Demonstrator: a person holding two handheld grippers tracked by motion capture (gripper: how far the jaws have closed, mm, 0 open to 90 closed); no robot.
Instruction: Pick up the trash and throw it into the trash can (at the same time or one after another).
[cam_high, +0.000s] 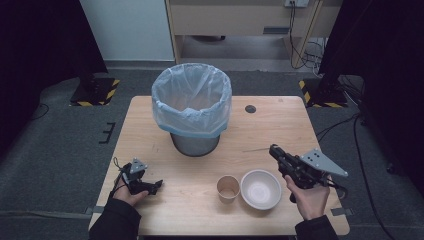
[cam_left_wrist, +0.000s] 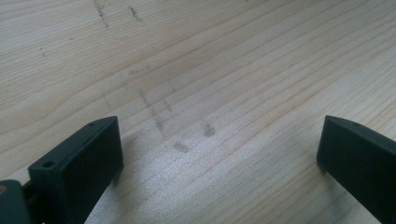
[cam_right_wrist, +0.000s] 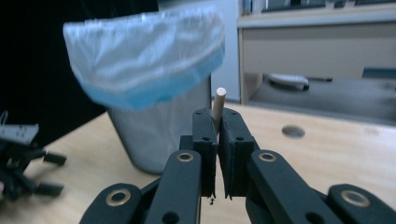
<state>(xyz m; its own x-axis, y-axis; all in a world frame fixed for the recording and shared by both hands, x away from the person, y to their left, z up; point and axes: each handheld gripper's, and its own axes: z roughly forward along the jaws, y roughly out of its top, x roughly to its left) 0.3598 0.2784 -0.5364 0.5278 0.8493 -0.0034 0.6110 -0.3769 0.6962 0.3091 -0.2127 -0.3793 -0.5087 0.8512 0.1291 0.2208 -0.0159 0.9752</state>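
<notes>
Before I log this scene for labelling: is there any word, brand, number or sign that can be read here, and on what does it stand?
Readable text: none.
Paper cup: plain, no print to be seen.
White bowl: plain.
Bin liner: no lettering.
Yellow-and-black hazard stripes on the stand base on the floor: a warning pattern, no words.
Wall socket at the top edge: too small to read.

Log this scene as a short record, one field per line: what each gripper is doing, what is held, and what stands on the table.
right gripper: shut on thin pale wooden stick, raised above the light wooden table
left gripper: open, resting low on the table
bin: grey mesh waste bin with pale blue plastic liner, at the table's far middle
near edge: brown paper cup beside white round bowl
</notes>
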